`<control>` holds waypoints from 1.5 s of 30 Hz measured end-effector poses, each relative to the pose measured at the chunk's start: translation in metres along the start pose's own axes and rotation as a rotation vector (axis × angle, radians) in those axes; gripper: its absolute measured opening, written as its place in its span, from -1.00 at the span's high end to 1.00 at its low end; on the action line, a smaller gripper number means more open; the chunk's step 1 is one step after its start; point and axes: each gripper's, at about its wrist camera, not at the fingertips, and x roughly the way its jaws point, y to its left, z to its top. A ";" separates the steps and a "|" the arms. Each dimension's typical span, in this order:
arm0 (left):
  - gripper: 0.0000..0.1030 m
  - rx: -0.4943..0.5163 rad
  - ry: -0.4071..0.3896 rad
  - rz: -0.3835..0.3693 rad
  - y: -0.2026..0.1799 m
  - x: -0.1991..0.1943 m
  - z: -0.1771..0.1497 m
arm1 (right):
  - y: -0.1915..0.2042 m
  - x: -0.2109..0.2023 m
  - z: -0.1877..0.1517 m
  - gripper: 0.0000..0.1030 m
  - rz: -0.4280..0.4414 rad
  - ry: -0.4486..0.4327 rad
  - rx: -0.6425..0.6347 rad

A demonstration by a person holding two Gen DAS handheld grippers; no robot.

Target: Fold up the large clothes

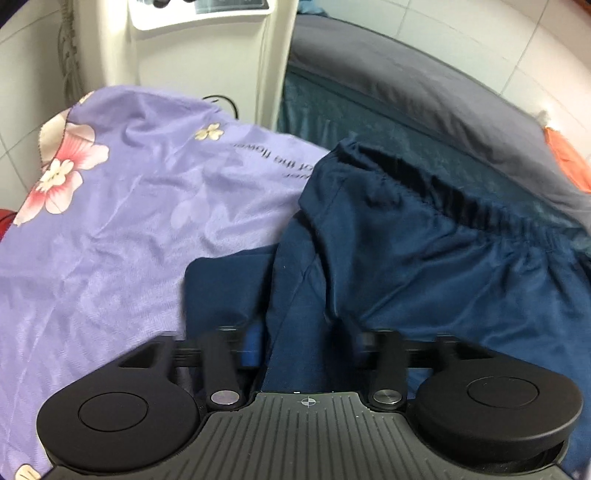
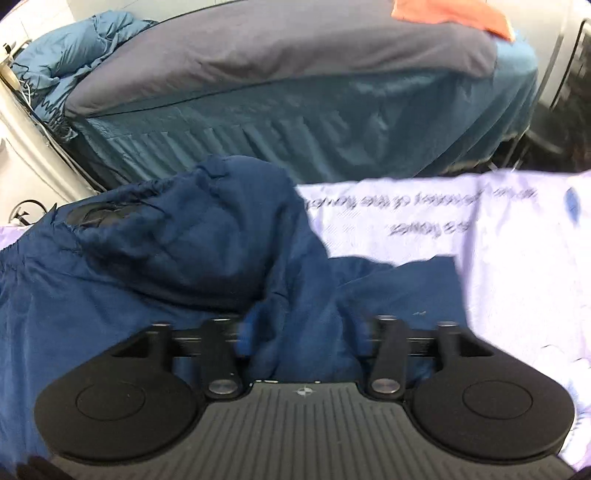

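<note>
We look down along two hand-held tongs onto a navy garment (image 1: 424,251) with a gathered elastic waistband, lying crumpled on a lilac floral sheet (image 1: 110,221) printed with lettering.

In the left wrist view, the left gripper (image 1: 306,350) stands with its jaws spread wide. Navy cloth fills the gap between them, yet we see neither blue pad pinching it: the tongs are released, low over the fabric. The waistband runs off to the upper right, with the sheet spreading out to the left.

In the right wrist view, the right gripper (image 2: 303,343) is also parted, somewhat less widely. A raised fold of the navy garment (image 2: 177,258) bulges up between its blurred fingers; we cannot tell whether the pads brush the fold, but they do not clamp it. The pale sheet (image 2: 498,258) lies to the right.

Behind the work surface we see a bed (image 2: 295,122) with a teal skirt and grey cover, an orange cloth (image 2: 454,14) on top, and a white appliance (image 1: 207,48) standing just beside the bed.
</note>
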 end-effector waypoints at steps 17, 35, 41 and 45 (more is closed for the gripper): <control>-1.00 -0.369 -0.032 -0.211 0.068 -0.042 -0.073 | -0.133 -0.037 -0.097 -1.00 0.408 0.100 0.543; -1.00 -0.195 0.103 -0.132 0.018 -0.009 -0.036 | -0.091 -0.001 -0.088 -0.23 0.396 0.128 0.541; -0.58 -0.028 0.061 -0.071 -0.019 -0.040 -0.030 | -0.067 -0.063 -0.051 0.14 0.428 0.052 0.363; -0.49 -0.035 0.026 -0.112 -0.031 -0.061 -0.019 | -0.045 -0.109 -0.007 0.21 0.451 -0.021 0.210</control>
